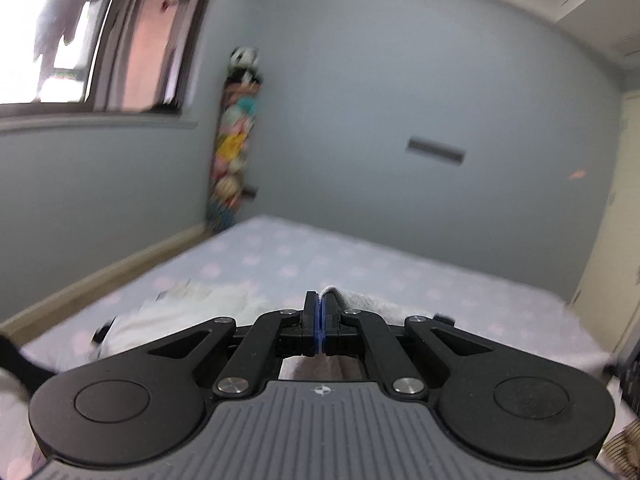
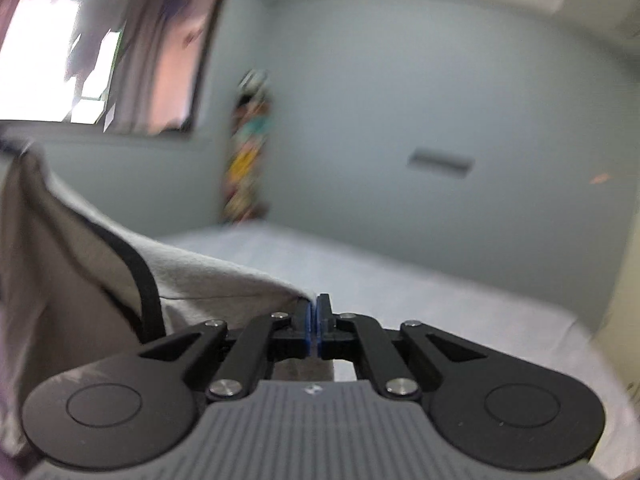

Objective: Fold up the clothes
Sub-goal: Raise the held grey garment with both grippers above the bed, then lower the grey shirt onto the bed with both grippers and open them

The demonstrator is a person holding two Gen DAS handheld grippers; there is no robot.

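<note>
A grey garment with a black trim band (image 2: 100,264) hangs stretched to the left of my right gripper (image 2: 314,304), whose jaws are shut on its corner at the tips. In the left wrist view my left gripper (image 1: 321,300) is shut on a grey fabric edge (image 1: 356,300) that peeks out above and to the right of the tips. Both grippers are held above the bed and point almost level toward the far wall. White clothing (image 1: 180,312) lies on the bed behind the left gripper's left side.
The bed (image 1: 320,256) has a pale blue sheet with pink dots. A blue-grey wall, a window (image 1: 60,40) at upper left and a tall column of soft toys (image 1: 236,140) in the corner stand beyond. A pale door (image 1: 616,200) is at the right.
</note>
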